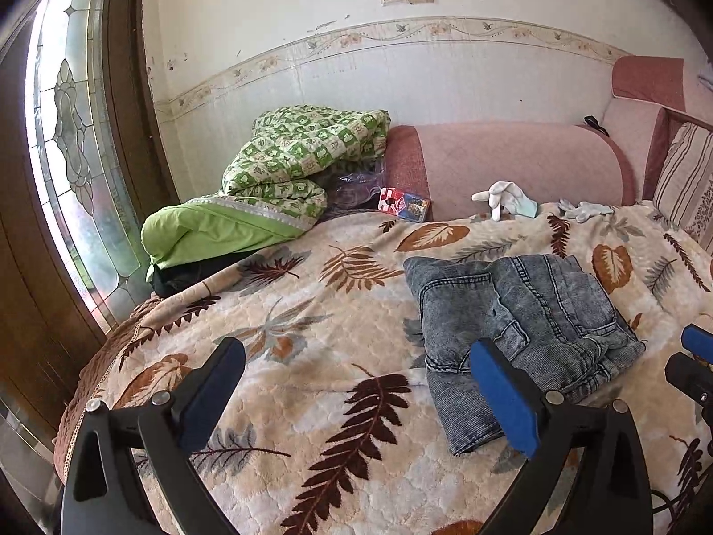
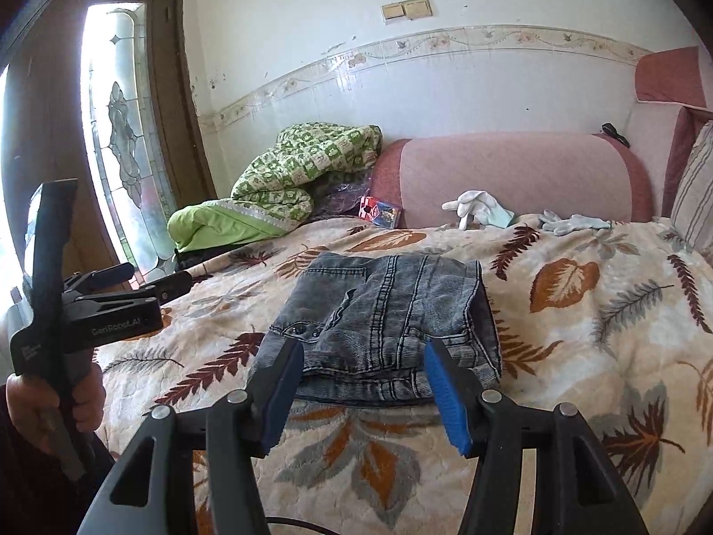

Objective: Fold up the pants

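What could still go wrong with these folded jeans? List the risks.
1. The jeans lie in a loose stack with uneven lower layers; a nudge from the open right tool might unfold them.
2. The plush leaf blanket is soft and rumpled, so the pile may slump.
3. The left tool, also open, hovers close beside them.

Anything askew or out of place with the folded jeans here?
Slightly. The folded jeans lie in a compact bundle on the leaf-print blanket, but a lower layer sticks out unevenly at the near-left edge. Both hand-held grippers are open, holding nothing.

Grey washed-denim pants (image 2: pixel 383 325) on a cream blanket (image 2: pixel 579 334) — brown, rust, grey leaves.
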Demonstrator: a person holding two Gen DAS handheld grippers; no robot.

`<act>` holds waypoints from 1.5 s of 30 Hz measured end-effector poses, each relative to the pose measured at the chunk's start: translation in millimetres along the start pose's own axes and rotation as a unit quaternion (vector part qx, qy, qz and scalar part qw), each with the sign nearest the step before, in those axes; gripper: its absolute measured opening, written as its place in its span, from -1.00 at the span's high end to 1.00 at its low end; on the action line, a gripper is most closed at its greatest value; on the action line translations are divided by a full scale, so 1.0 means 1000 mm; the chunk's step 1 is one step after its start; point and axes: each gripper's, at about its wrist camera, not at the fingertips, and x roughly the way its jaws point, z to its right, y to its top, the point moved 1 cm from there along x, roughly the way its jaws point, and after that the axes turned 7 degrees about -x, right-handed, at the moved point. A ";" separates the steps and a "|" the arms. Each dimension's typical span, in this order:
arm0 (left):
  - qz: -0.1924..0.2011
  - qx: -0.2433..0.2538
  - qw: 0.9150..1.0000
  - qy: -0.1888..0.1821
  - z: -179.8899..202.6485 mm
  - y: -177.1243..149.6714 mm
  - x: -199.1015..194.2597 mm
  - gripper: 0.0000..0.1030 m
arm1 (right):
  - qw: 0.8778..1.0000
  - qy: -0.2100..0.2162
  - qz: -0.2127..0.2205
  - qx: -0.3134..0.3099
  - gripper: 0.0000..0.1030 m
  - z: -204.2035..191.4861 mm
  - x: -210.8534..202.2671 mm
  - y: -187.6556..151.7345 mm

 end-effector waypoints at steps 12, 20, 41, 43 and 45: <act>-0.003 0.003 1.000 0.000 -0.001 -0.001 0.001 -0.95 | 1.000 -0.003 -0.011 0.024 -0.17 0.012 0.007 -0.002; 0.008 0.017 1.000 0.014 0.003 -0.001 -0.004 -0.95 | 1.000 -0.007 -0.014 0.016 -0.17 0.009 0.009 -0.004; -0.004 0.005 1.000 -0.010 0.004 -0.002 -0.004 -0.95 | 1.000 -0.002 -0.025 0.016 -0.17 0.009 0.015 -0.006; -0.004 0.005 1.000 -0.010 0.003 -0.002 -0.004 -0.95 | 1.000 -0.001 -0.025 0.016 -0.17 0.008 0.015 -0.006; -0.004 0.004 1.000 -0.011 0.004 -0.001 -0.005 -0.95 | 1.000 -0.002 -0.025 0.016 -0.17 0.008 0.015 -0.006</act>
